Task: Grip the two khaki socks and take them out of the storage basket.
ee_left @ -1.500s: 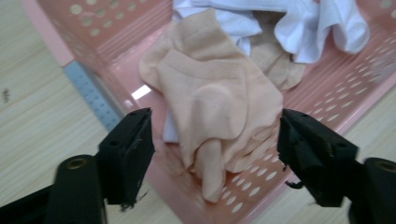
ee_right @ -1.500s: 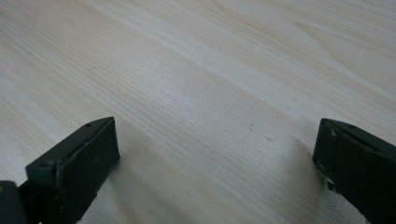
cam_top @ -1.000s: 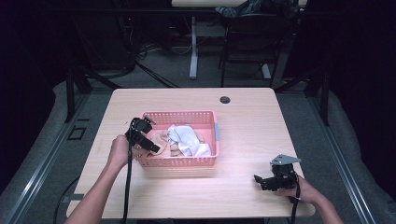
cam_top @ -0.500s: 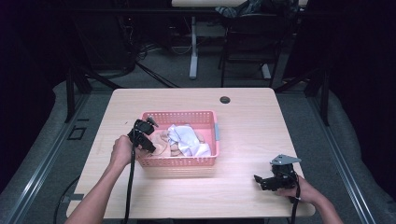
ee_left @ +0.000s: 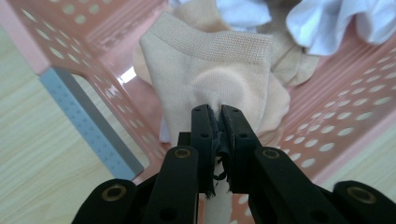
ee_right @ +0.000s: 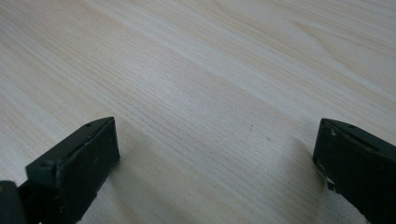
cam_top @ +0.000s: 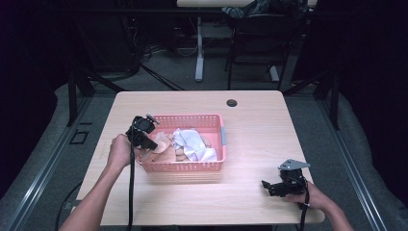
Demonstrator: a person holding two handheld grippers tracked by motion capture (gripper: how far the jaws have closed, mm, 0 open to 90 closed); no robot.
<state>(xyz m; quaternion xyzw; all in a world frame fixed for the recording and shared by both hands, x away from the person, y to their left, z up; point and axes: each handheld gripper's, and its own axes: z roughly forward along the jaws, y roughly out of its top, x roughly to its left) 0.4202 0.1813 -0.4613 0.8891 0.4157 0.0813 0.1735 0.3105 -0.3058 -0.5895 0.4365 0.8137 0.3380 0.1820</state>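
We note a light wooden table with a dark grommet near its far edge, grey floor around, a chair beyond, surroundings dark.

Soft tan cloth sock with ribbed band along top edge was pinched at middle, cloth bunched into small puckers there. Sock hung spread out flat and wide, lifted at left end of pink plastic basket with small holes. More tan cloth lay under it on basket floor. Crumpled white cloth lay just beside it, near basket middle. Basket sat on pale wood table, left of middle.
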